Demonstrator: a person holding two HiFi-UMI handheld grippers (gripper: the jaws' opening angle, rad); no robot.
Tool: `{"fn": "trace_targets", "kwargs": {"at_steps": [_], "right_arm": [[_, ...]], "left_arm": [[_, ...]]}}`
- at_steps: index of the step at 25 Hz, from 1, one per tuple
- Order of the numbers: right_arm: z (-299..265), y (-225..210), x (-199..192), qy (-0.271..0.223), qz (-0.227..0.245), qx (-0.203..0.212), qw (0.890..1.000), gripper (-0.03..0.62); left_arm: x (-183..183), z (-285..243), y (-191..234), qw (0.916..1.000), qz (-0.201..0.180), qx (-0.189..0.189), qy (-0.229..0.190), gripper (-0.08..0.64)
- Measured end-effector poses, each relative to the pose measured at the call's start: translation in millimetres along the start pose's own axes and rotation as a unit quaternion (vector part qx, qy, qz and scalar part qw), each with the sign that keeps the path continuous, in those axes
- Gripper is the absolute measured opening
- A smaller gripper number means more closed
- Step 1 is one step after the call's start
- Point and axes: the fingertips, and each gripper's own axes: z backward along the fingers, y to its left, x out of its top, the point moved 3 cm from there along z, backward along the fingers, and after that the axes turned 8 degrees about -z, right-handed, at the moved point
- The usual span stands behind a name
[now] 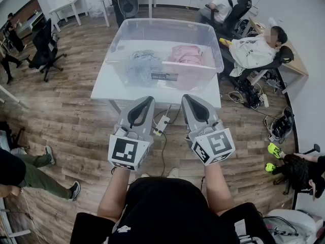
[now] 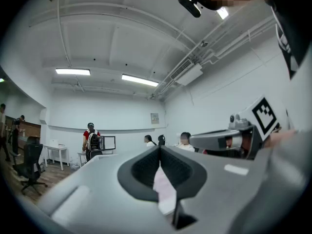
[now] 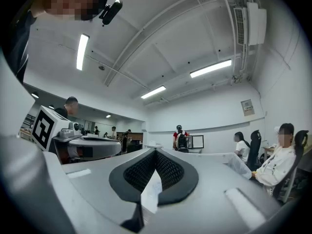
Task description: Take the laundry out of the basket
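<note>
A clear plastic basket point(image 1: 162, 22) stands on a white table point(image 1: 107, 88) ahead of me. Inside it lie a grey garment point(image 1: 141, 66) on the left and a pink garment point(image 1: 186, 55) on the right. My left gripper point(image 1: 150, 100) and right gripper point(image 1: 186, 97) are held side by side, level, short of the table's near edge and apart from the basket. Both are shut with nothing between the jaws. In the left gripper view the left gripper point(image 2: 159, 148) points across the room. The right gripper point(image 3: 156, 151) does the same in its own view. Neither gripper view shows the laundry.
A power strip with cables point(image 1: 161, 125) lies on the wooden floor under the grippers. Seated people and office chairs point(image 1: 254, 52) crowd the right side. A black chair point(image 1: 44, 44) stands at the left, and a person's legs point(image 1: 38, 174) show lower left.
</note>
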Motion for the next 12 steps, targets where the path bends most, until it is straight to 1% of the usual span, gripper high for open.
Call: {"fn": "trace_targets", "kwargs": {"at_steps": [4, 12], "right_arm": [[-1.3, -3.4, -0.1, -0.007, -0.014, 0.006, 1.0, 0.0], [-1.9, -12.1, -4.5, -0.004, -0.012, 0.014, 1.0, 0.0]], "left_arm": [[-0.1, -3.3, -0.5, 1.0, -0.002, 0.001, 0.002, 0.009], [-4.0, -12.8, -4.8, 1.0, 0.001, 0.007, 0.005, 0.009]]}}
